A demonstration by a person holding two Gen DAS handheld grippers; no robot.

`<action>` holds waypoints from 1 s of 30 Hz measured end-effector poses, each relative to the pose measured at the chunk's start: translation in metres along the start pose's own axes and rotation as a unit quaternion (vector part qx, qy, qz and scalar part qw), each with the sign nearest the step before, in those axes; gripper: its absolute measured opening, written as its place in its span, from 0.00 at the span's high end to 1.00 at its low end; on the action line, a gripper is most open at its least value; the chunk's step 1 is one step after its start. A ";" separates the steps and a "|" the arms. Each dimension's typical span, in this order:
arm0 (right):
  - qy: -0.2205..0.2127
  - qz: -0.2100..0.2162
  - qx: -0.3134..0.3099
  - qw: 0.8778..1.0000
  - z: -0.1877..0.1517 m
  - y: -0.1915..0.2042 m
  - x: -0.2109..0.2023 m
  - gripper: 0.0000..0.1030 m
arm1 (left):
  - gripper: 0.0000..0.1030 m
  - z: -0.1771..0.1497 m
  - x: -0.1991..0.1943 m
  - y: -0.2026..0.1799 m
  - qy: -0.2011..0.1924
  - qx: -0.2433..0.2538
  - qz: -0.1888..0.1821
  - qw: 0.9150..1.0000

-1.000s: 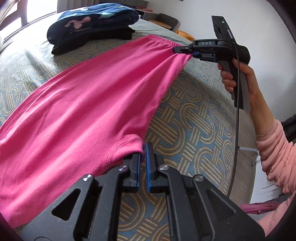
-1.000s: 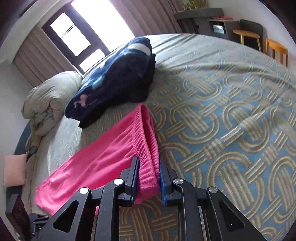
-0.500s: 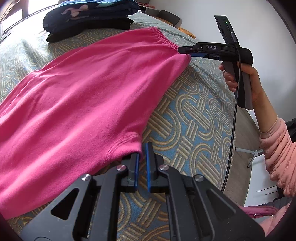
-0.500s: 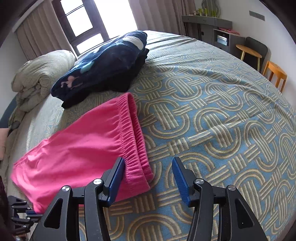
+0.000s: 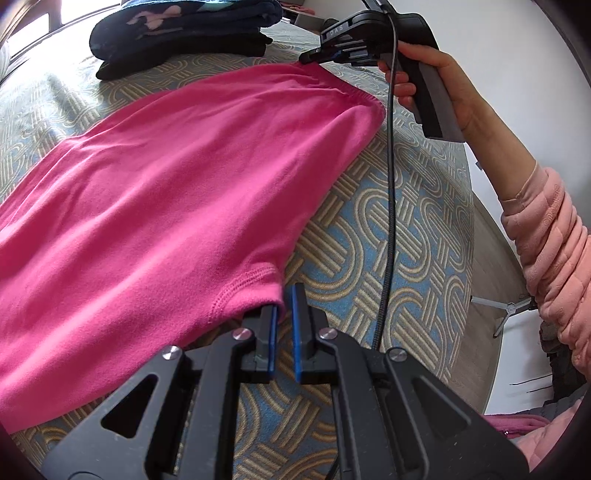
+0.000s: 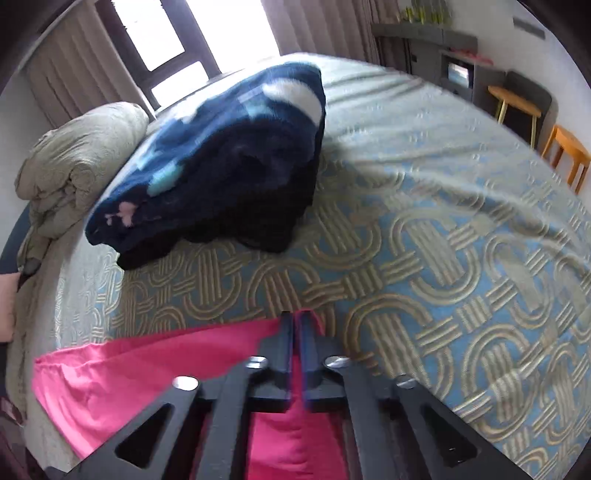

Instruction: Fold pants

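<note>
Pants: pink, spread flat on bed, near dark folded pile. Left gripper: fingers narrow, crotch hem between, grip uncertain. Right gripper: fingers closed, at waistband corner, hold unclear. Step, judged: smoothing before fold. Next: firm regrasp.

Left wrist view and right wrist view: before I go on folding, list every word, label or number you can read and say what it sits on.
"DAS": white letters, seen upside down in the left wrist view, on the black body of the right gripper.
Right wrist view: no text can be read; the picture is blurred, and the items on the far shelf are too small.
Pink pants, dark blanket, bedspread: patterns only, no lettering.
</note>
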State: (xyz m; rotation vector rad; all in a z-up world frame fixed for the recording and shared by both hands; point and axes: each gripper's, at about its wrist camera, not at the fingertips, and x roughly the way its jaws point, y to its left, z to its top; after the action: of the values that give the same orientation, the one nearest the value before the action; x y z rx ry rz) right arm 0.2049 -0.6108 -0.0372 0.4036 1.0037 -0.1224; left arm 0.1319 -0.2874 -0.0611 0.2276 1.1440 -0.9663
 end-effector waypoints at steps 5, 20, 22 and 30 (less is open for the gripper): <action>-0.060 0.006 0.053 0.997 0.004 -0.027 -0.018 0.99 | 0.94 0.002 0.001 0.003 0.005 0.001 -0.004 1.000; -0.017 0.069 -0.006 0.997 0.003 -0.020 -0.014 0.44 | 0.94 -0.002 0.000 0.012 0.001 -0.009 -0.021 1.000; -0.001 0.033 -0.027 0.999 0.002 -0.006 -0.005 0.96 | 0.94 -0.001 0.000 0.011 0.001 -0.010 -0.020 1.000; -0.082 0.064 0.043 0.994 0.017 -0.032 -0.032 0.98 | 0.94 -0.003 0.001 0.011 0.000 -0.010 -0.020 1.000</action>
State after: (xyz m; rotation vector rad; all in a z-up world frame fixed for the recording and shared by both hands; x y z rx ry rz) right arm 0.1918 -0.6497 -0.0116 0.5266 0.8106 -0.0815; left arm 0.1383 -0.2802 -0.0665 0.1882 1.1622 -0.9896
